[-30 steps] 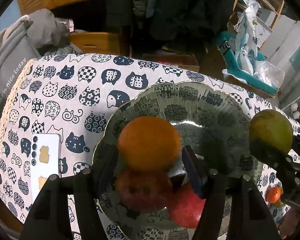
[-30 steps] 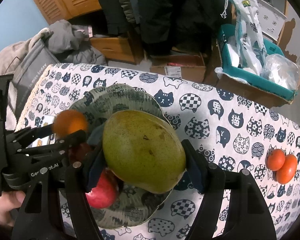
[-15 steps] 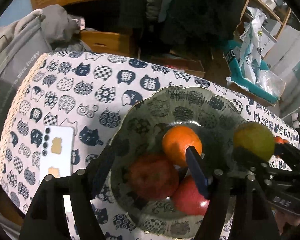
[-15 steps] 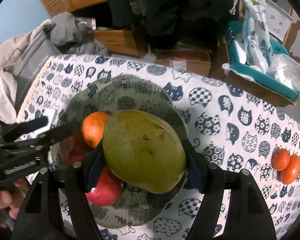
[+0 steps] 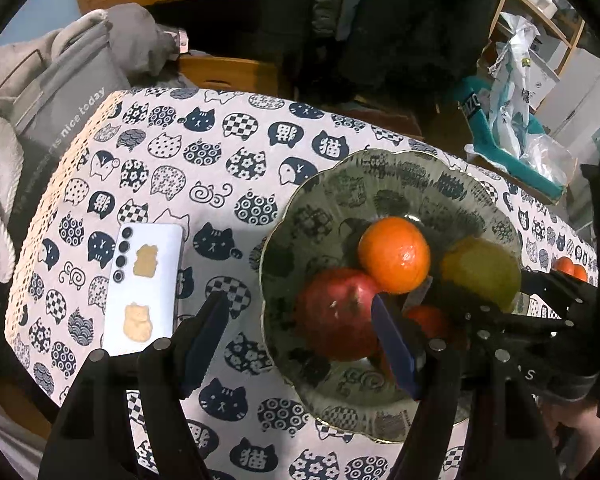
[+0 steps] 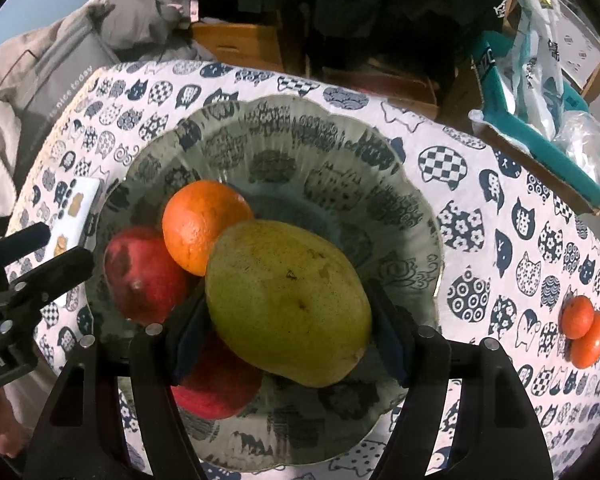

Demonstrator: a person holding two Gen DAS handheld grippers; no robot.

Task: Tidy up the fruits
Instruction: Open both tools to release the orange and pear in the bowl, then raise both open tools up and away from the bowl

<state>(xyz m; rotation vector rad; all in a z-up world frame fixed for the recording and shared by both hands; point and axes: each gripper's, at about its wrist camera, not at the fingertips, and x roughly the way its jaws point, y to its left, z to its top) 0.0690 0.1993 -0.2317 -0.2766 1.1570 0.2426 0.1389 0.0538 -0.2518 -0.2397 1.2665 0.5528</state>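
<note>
In the glass bowl (image 6: pixel 400 184): two red apples (image 6: pixel 140 276), one orange (image 6: pixel 202 226). One green mango (image 6: pixel 288 300) just above them, pinched between the pads of the right gripper (image 6: pixel 288 336). Two small tangerines (image 6: pixel 582 330) touching each other, well apart on the cat-print tablecloth (image 6: pixel 500 208). Left gripper (image 5: pixel 300 344) spread, nothing between its pads, its right finger over the bowl's edge. One white phone (image 5: pixel 144 284) left of the bowl. Beyond the table's left edge, one grey bag (image 5: pixel 64 100).
</note>
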